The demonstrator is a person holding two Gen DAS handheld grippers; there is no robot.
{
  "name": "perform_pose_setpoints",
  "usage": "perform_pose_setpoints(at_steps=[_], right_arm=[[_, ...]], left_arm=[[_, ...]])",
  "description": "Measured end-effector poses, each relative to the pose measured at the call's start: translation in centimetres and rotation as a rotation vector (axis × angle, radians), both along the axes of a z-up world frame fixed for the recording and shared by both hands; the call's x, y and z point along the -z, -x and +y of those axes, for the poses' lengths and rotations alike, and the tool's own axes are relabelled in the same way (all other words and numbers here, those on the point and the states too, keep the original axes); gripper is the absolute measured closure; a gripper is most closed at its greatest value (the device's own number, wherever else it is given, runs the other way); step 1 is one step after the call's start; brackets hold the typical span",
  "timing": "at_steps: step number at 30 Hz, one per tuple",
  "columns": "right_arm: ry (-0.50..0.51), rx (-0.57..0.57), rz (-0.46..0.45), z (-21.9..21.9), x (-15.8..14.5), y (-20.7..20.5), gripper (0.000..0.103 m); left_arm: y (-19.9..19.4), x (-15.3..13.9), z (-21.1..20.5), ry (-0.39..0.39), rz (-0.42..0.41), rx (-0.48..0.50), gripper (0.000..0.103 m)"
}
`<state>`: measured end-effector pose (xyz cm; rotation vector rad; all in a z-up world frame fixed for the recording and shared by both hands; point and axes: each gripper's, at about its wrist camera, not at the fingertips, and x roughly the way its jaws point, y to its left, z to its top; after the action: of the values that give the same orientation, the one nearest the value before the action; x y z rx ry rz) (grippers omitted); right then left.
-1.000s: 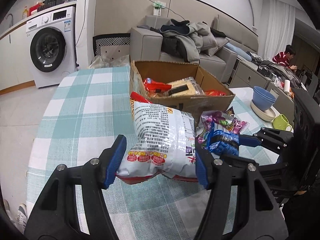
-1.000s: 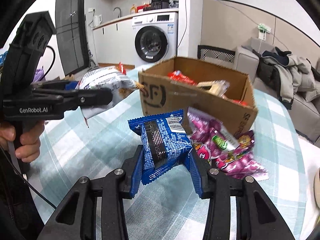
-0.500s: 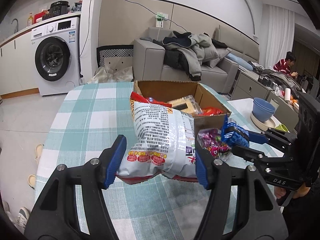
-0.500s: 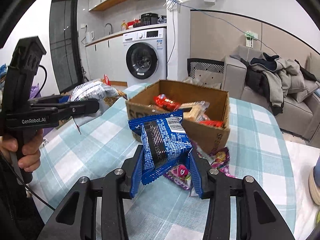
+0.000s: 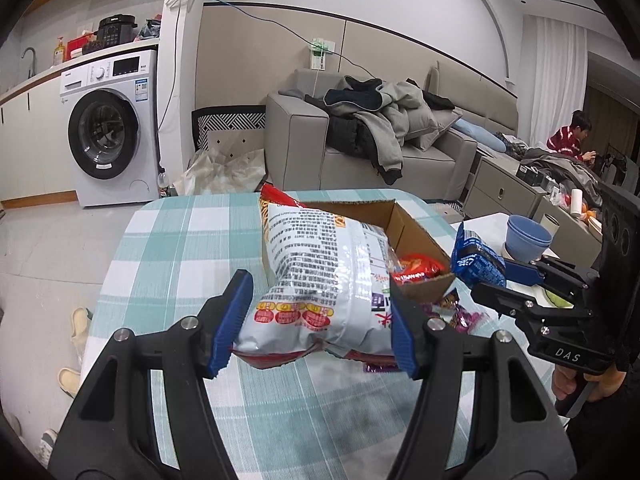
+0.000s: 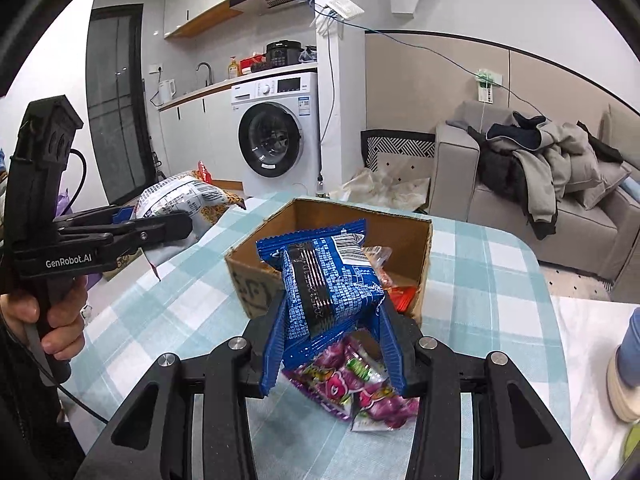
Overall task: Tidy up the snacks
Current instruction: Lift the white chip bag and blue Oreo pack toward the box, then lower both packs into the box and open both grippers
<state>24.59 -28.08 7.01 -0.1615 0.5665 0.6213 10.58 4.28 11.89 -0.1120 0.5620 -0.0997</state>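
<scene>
My left gripper (image 5: 316,320) is shut on a large white chip bag (image 5: 320,272) and holds it above the table, in front of the open cardboard box (image 5: 412,236). My right gripper (image 6: 332,336) is shut on a blue snack packet (image 6: 324,276), lifted over the near side of the box (image 6: 420,240). The box holds red and clear packets (image 6: 396,288). Purple candy packets (image 6: 352,384) lie on the checked tablecloth below my right gripper. In the right wrist view the left gripper (image 6: 160,228) and chip bag (image 6: 180,200) show at the left.
The table has a teal and white checked cloth (image 5: 172,248). Blue bowls (image 5: 526,236) and a green cup stand on a white table to the right. A grey sofa (image 5: 360,152) with clothes and a washing machine (image 5: 108,132) stand behind.
Both grippers have risen with their packets. The views now look down on the box from higher up, and the blue packet is above the box's near edge.
</scene>
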Motion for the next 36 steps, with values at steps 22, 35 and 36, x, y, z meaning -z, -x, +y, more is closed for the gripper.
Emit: perform_pose_setpoints(at_steps=[22,35,36], right_arm=[[-0.014,0.06,0.049,0.4,0.0,-7.4,0.06],[0.008,0.062,0.117,1.6,2.1,-11.5,0.06],[0.01,0.062,0.12,1.9,2.2,-11.8,0.06]], left_arm=[[-10.4,1.7,-2.1,-0.033,0.078,0.023,0.042],[-15.8,4.0,-2.3,-0.054,0.125,0.029,0.042],[-16.1,4.2,-2.2,-0.056,0.13,0.029,0.042]])
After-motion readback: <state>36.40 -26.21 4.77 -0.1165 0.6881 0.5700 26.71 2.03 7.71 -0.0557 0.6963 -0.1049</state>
